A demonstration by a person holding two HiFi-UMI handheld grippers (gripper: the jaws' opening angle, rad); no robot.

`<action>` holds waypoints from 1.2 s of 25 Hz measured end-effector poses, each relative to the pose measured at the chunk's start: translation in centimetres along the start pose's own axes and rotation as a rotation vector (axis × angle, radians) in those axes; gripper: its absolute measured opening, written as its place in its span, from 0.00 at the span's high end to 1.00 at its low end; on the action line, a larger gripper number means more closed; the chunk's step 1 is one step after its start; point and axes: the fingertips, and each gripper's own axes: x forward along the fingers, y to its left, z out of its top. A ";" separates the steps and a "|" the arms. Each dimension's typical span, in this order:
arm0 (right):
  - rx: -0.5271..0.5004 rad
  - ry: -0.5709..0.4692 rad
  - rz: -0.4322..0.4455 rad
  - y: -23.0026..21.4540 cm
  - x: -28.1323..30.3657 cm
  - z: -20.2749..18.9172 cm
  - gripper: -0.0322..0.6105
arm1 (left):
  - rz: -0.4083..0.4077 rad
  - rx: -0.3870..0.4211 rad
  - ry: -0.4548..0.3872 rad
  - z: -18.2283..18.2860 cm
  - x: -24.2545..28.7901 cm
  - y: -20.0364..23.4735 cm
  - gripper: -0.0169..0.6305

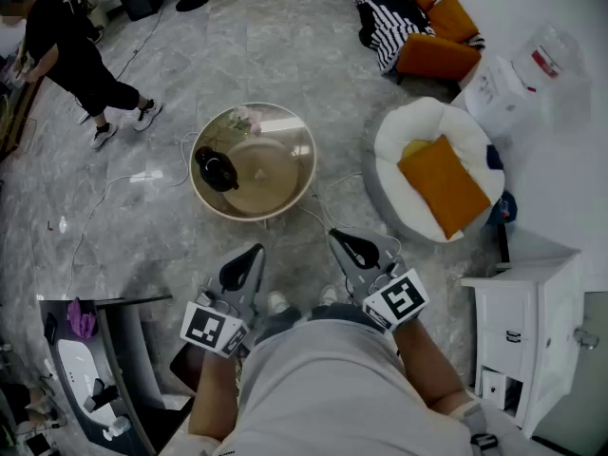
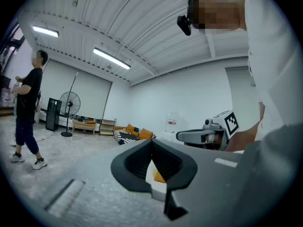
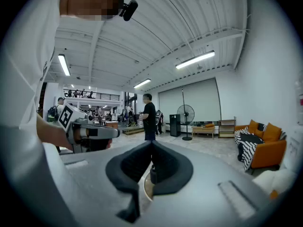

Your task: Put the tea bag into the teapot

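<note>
A black teapot (image 1: 217,169) stands on the left part of a small round table (image 1: 302,188) on the floor ahead of me. A small pale pink thing (image 1: 242,119) lies near the table's far rim; I cannot tell whether it is the tea bag. My left gripper (image 1: 255,250) and right gripper (image 1: 334,236) are held close to my body, short of the table, tips pointing toward it. Both are shut with nothing between the jaws. In the right gripper view the teapot (image 3: 152,173) shows as a dark shape through the hollow behind the closed tips.
A white round pouf with an orange cushion (image 1: 437,174) sits right of the table. A white cabinet (image 1: 522,331) stands at the right, a dark stand (image 1: 104,369) at the lower left. A person in black (image 1: 81,60) stands far left. Cables run across the floor.
</note>
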 end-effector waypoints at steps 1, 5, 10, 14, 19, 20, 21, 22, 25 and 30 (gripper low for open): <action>0.015 -0.005 -0.001 0.2 0.5 0.1 0.95 | 0.001 0.009 0.004 -0.1 -0.3 0.6 0.96; 0.056 -0.014 -0.011 1.0 2.6 0.1 0.95 | 0.005 0.014 0.014 -0.3 -1.4 3.0 0.96; 0.084 -0.020 -0.010 2.5 5.4 0.1 0.95 | 0.017 -0.019 0.019 -0.8 -3.4 6.5 0.96; 0.075 -0.003 -0.020 3.0 7.6 -0.3 0.95 | 0.025 -0.037 0.038 -1.8 -4.0 9.0 0.96; 0.091 0.010 -0.008 1.9 9.8 -0.9 0.95 | 0.040 -0.052 0.072 -3.2 -2.8 11.2 0.96; 0.095 0.010 -0.006 1.3 10.4 -1.0 0.95 | 0.044 -0.053 0.076 -3.3 -2.3 11.7 0.96; 0.097 0.010 -0.003 0.7 11.1 -1.1 0.95 | 0.048 -0.055 0.080 -3.4 -1.7 12.2 0.96; 0.098 0.009 0.001 0.0 11.8 -1.1 0.95 | 0.052 -0.055 0.083 -3.5 -1.0 12.8 0.96; 0.090 0.009 0.025 -2.4 14.6 -1.2 0.95 | 0.073 -0.052 0.089 -3.6 1.4 15.2 0.96; 0.089 0.028 0.080 -7.3 19.2 -1.1 0.95 | 0.134 -0.059 0.116 -2.9 6.2 19.3 0.96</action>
